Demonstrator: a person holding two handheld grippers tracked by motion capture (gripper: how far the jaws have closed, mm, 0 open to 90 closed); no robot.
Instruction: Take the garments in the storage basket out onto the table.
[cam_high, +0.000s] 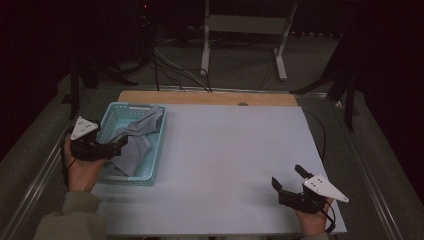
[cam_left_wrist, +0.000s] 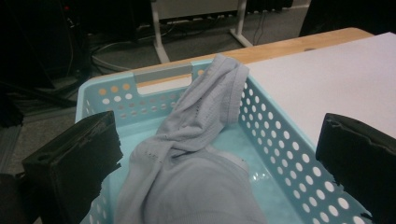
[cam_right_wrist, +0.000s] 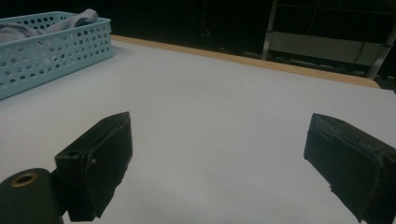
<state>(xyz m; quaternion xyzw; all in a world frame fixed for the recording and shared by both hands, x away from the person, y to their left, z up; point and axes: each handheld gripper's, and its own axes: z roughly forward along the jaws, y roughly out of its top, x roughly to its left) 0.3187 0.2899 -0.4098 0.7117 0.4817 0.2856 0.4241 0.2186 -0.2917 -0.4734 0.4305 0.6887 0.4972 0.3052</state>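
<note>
Left tool (cam_left_wrist: 219, 168), jaws apart, straddles grey cloth (cam_left_wrist: 196, 154) in basket (cam_high: 157, 150); cloth runs toward 12 o'clock; right tool (cam_high: 292, 182), open and empty, sits well apart at 4 o'clock

Count: 1 perforated blue basket (cam_high: 156, 150), 1 grey cloth (cam_high: 134, 145) inside it, 2 handheld grippers, left (cam_high: 121, 143) and right (cam_high: 286, 176), 1 table (cam_high: 235, 150).
</note>
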